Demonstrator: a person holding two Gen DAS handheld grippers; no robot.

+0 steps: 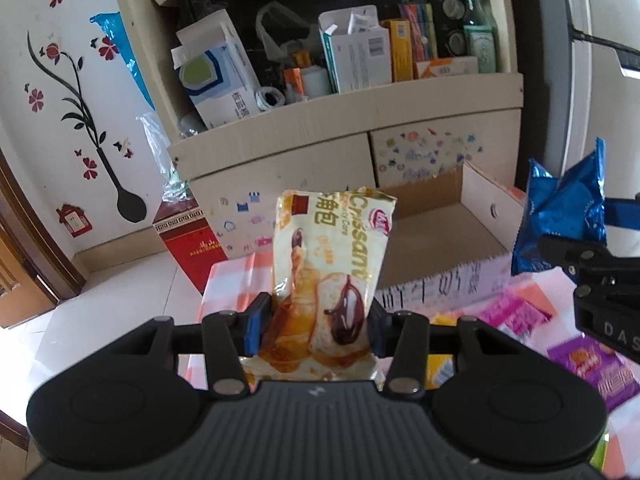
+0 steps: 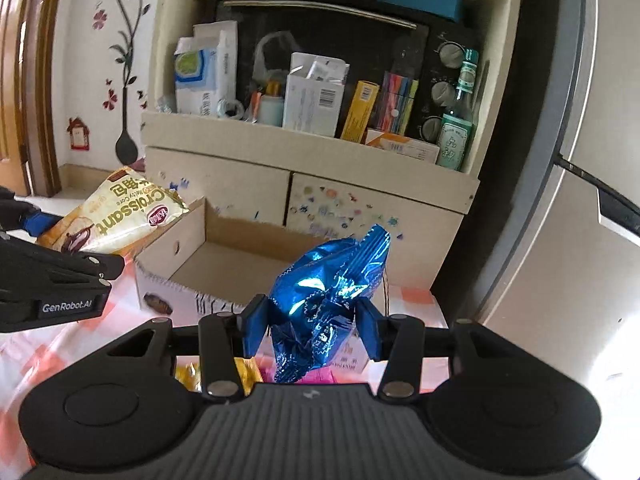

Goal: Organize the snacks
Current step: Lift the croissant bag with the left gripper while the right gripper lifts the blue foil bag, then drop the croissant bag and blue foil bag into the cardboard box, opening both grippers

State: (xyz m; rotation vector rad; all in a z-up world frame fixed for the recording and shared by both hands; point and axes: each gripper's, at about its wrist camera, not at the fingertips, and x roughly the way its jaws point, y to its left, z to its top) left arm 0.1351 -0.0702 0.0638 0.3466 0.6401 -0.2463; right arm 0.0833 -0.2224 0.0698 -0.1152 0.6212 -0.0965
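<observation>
My left gripper [image 1: 316, 320] is shut on a cream croissant packet [image 1: 332, 264] and holds it upright above the table, left of an open cardboard box [image 1: 436, 236]. My right gripper [image 2: 312, 320] is shut on a crumpled blue foil snack packet [image 2: 328, 292], held in the air just in front of the same box [image 2: 224, 256]. The croissant packet also shows at the left of the right wrist view [image 2: 116, 216], and the blue packet at the right of the left wrist view [image 1: 564, 216]. The box looks empty inside.
The table has a pink and white checked cloth [image 1: 232, 280] with loose pink, purple and yellow snack packets [image 1: 588, 364] at the right. Behind the box stands a cream cabinet [image 2: 304, 160] with cluttered shelves. A red box [image 1: 188, 248] sits on the floor at left.
</observation>
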